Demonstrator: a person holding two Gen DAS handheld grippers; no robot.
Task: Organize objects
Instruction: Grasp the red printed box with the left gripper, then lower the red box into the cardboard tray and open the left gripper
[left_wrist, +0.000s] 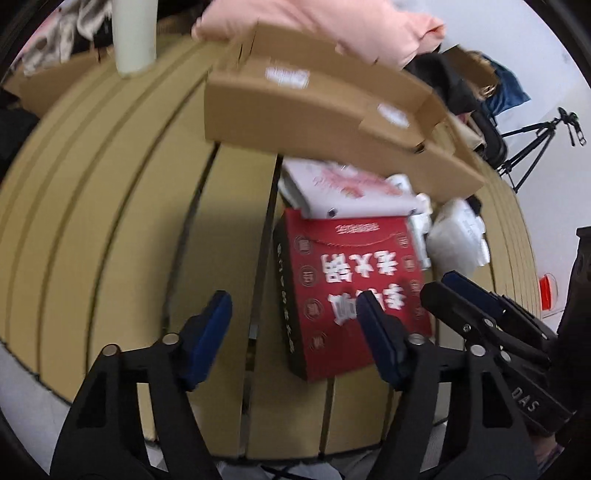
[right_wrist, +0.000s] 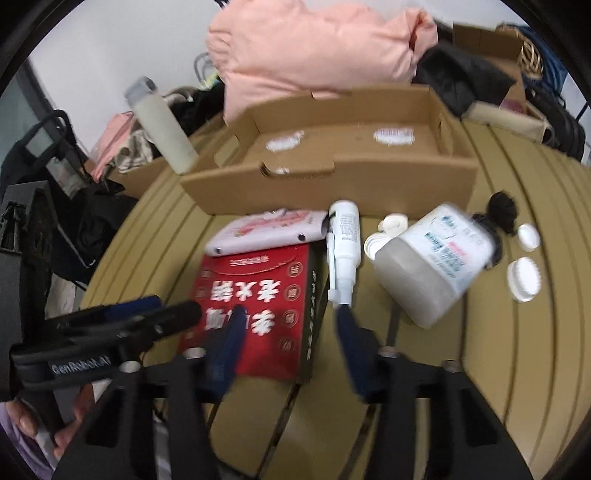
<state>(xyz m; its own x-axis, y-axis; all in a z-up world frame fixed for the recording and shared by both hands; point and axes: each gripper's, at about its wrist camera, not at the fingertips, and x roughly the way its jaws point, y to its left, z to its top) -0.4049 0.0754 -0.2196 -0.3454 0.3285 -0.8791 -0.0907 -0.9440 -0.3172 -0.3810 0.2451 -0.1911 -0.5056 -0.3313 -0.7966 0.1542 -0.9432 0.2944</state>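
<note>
Both grippers, left gripper (left_wrist: 295, 332) and right gripper (right_wrist: 288, 332), hover with jaws partly open and empty above the flat red printed carton (right_wrist: 255, 314), apparently headed for the empty open brown cardboard tray (right_wrist: 332, 147) behind it.

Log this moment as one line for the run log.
left gripper: open, empty | right gripper: open, empty | both above red box | cardboard tray: empty | spray bottle: lying beside box

A pouch (right_wrist: 266, 230) lies on the box (right_wrist: 255, 310), before the cardboard tray (right_wrist: 332, 177).
</note>
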